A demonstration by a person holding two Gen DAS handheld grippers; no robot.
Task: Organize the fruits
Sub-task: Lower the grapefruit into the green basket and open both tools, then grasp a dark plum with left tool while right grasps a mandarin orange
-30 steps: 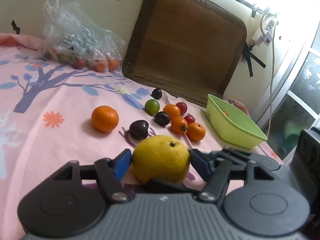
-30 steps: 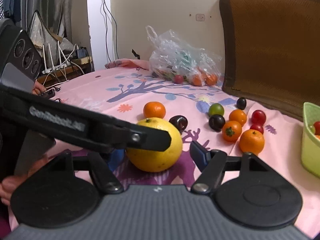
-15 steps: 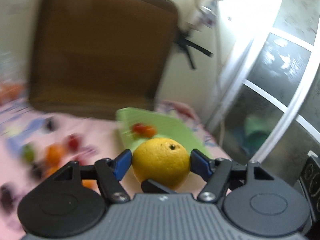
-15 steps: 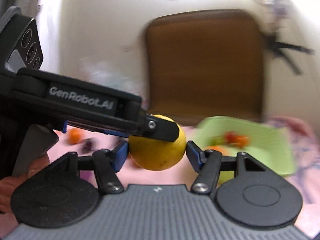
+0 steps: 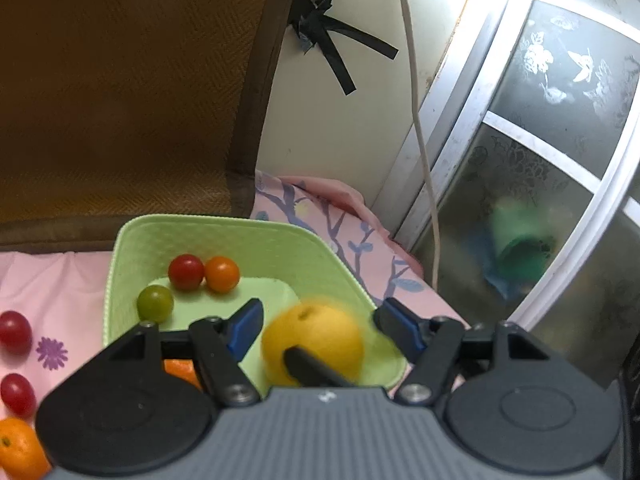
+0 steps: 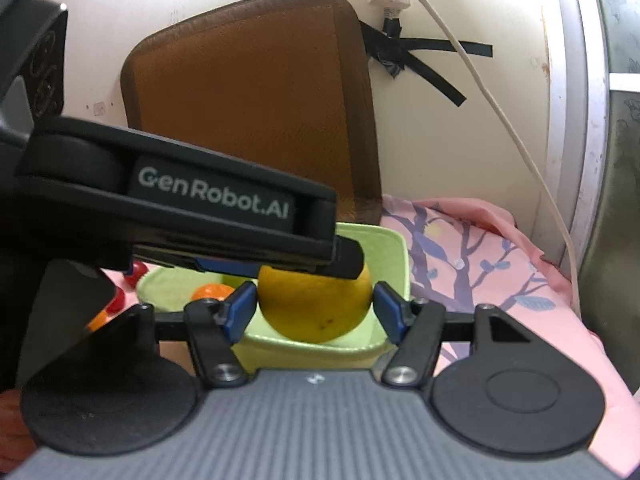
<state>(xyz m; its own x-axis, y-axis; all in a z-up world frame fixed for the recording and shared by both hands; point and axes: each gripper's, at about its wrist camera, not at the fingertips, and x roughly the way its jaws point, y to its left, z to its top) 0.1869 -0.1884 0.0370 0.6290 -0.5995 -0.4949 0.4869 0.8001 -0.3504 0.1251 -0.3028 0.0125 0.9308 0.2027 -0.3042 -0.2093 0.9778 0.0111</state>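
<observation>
A big yellow citrus fruit (image 5: 316,340) is over the green basket (image 5: 224,236), blurred, between the spread pads of my left gripper (image 5: 320,324) with gaps on both sides. In the right wrist view the same fruit (image 6: 314,308) sits between the blue pads of my right gripper (image 6: 314,308), with small gaps showing; the left gripper's finger (image 6: 224,224) lies across its top. The basket (image 6: 390,252) holds a red, an orange (image 5: 222,274) and a green small fruit (image 5: 155,303).
A brown woven mat (image 5: 120,92) leans on the wall behind the basket. Red tomatoes (image 5: 14,332) and a mandarin (image 5: 18,448) lie on the pink cloth at the left. A white cable (image 5: 420,120) hangs by the glass door at the right.
Both grippers carried the yellow fruit from the cloth rightward to above the green basket. The left pads have opened away from it, and the fruit sits lower and blurred.
</observation>
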